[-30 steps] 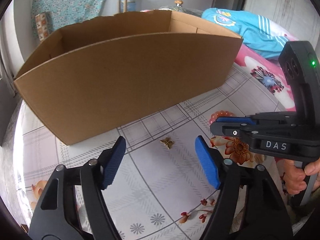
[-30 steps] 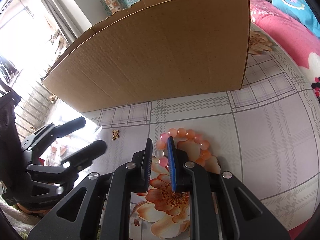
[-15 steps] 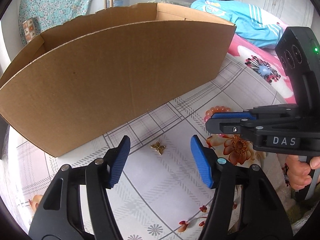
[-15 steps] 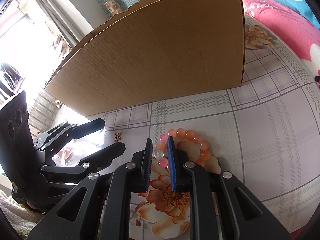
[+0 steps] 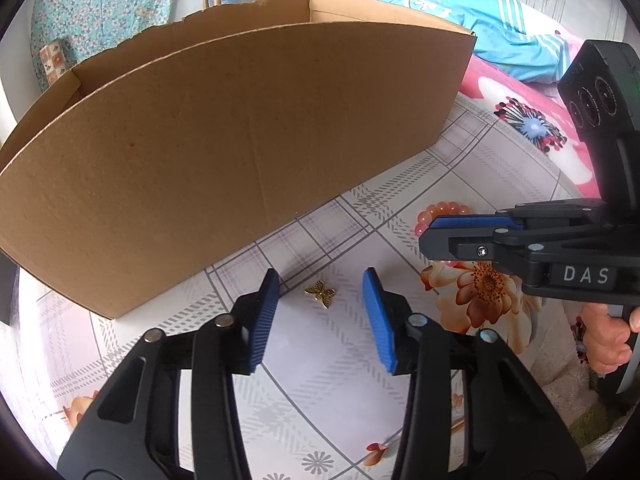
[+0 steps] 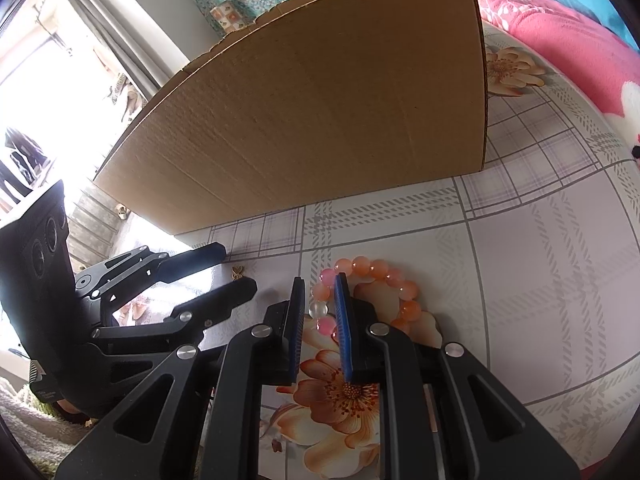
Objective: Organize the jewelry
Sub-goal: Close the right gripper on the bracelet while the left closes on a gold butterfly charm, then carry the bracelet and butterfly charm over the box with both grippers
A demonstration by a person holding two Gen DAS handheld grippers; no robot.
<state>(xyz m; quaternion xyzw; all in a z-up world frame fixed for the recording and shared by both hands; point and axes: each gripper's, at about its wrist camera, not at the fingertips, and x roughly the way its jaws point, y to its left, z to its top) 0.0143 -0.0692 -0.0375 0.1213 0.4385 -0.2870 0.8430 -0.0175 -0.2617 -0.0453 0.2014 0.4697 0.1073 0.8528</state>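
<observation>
Left wrist view shows the left tool point(image 5: 320, 312) spread wide, its ribbed blue pads point(image 5: 264, 320) on either side of a small gold butterfly charm point(image 5: 320, 294) without touching it. The charm is flat metal with four scalloped wings and lies on the counter point(image 5: 304, 400), whose glossy cover is printed with grey plaid lines and orange flowers. Beyond the tool's tips stands a large cardboard box point(image 5: 240, 152), plain brown corrugated board with a ragged torn top edge; this view looks over its rim into the open interior. To the tool's right, the right tool point(image 5: 472, 236) appears side-on, hiding most of a bracelet point(image 5: 440, 210).

Right wrist view shows what that hides: the right tool point(image 6: 318, 320) is nearly closed, its pads bracketing the near-left arc of the bracelet point(image 6: 376, 270), a ring of smooth round orange, pink and clear beads. Whether the pads actually press the beads I cannot tell. The box's point(image 6: 320, 112) inside is out of sight here. The left tool point(image 6: 236, 268) sits to the left, the charm point(image 6: 238, 272) between its fingers.
</observation>
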